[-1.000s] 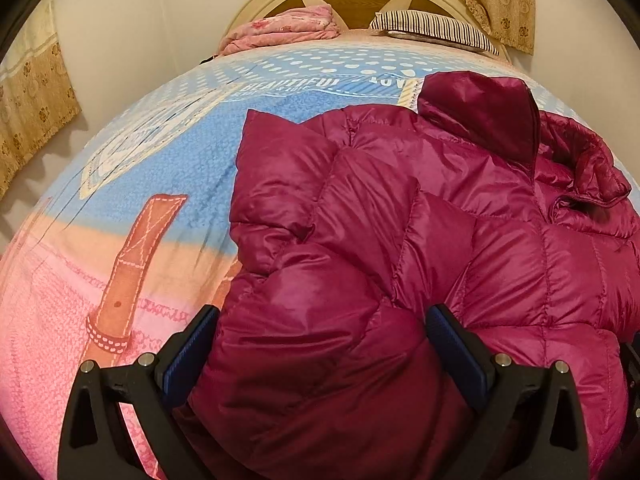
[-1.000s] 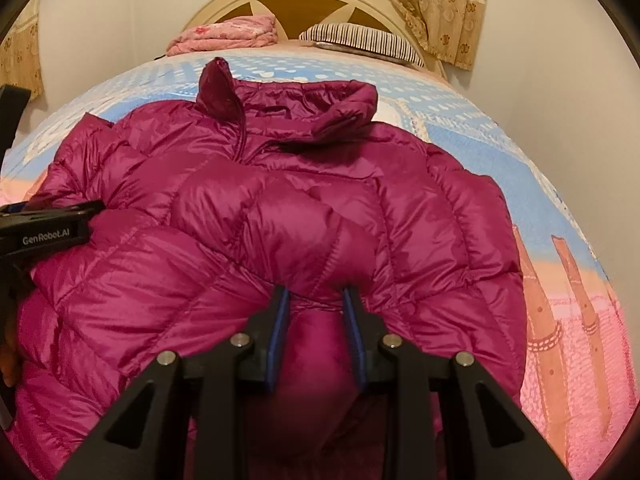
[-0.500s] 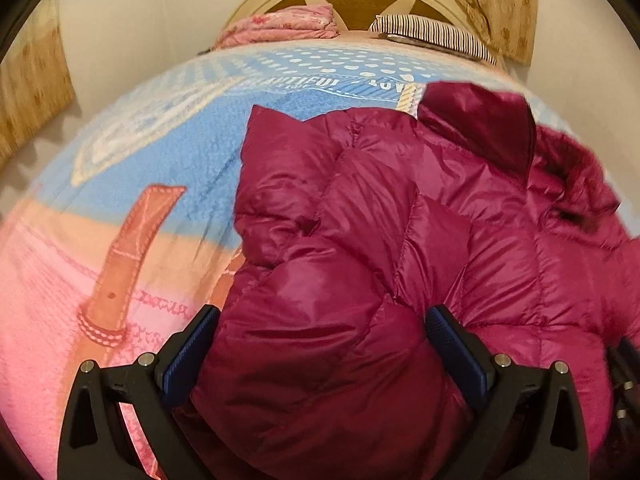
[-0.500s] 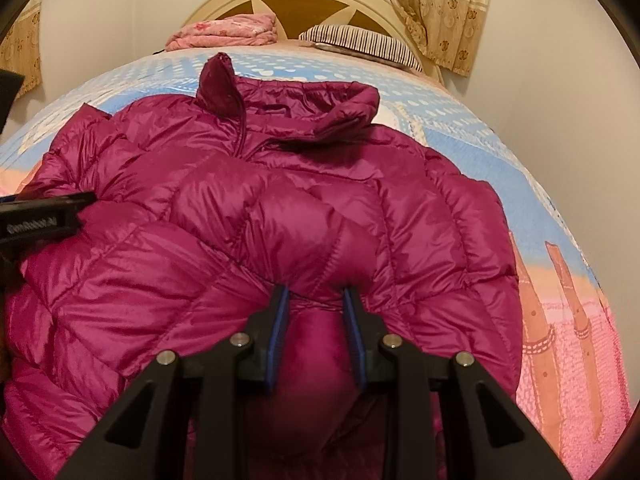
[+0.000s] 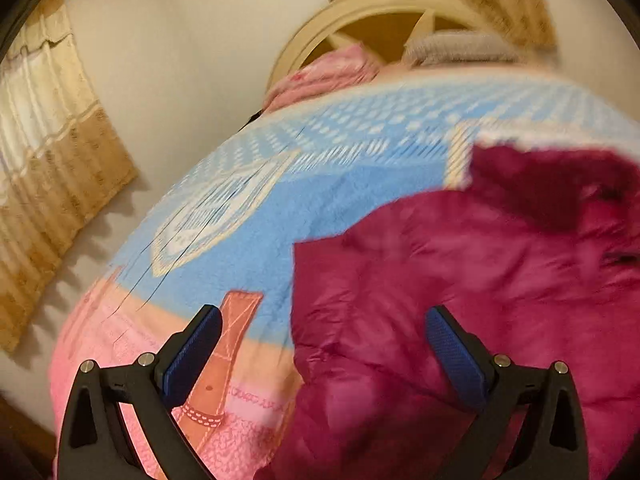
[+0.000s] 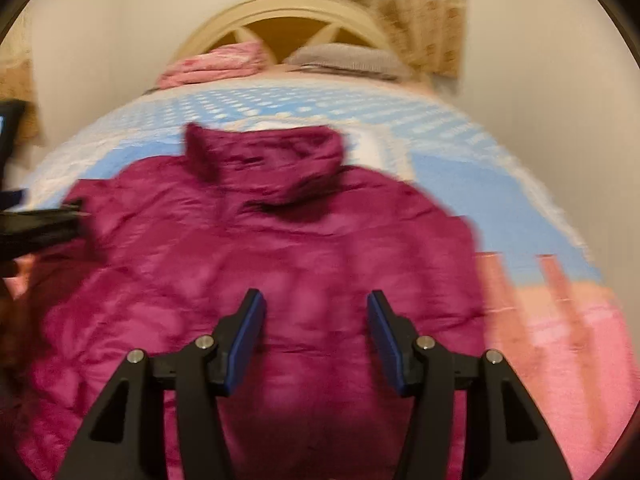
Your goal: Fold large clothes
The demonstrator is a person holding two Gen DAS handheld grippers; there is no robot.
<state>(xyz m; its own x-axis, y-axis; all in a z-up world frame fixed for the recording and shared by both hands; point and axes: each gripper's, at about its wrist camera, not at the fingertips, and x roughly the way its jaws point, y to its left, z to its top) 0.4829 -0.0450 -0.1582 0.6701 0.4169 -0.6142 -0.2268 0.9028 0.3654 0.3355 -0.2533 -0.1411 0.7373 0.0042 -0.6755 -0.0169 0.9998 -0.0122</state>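
Observation:
A magenta puffer jacket (image 6: 280, 264) lies spread on the bed, collar toward the headboard. My right gripper (image 6: 316, 320) hovers over its lower middle. Its jaws are opening, and the padded fabric shows below the gap without either pad pressing on it. My left gripper (image 5: 324, 332) stands wide open over the jacket's left edge (image 5: 460, 288). One of its fingers (image 5: 196, 348) is above the blanket and the other is above the jacket. The left gripper (image 6: 40, 228) also shows as a black shape at the left of the right wrist view. Both views are blurred.
The bed carries a blue, peach and pink blanket (image 5: 320, 188). A pink folded cloth (image 6: 216, 64) and a striped pillow (image 6: 348, 60) lie by the cream headboard (image 6: 288, 8). Curtains (image 5: 48, 160) hang on the walls beside the bed.
The right gripper has let go of the jacket fold it pinched and its jaws have spread. Both grippers have lifted off the jacket. The left view has swung left and tilted.

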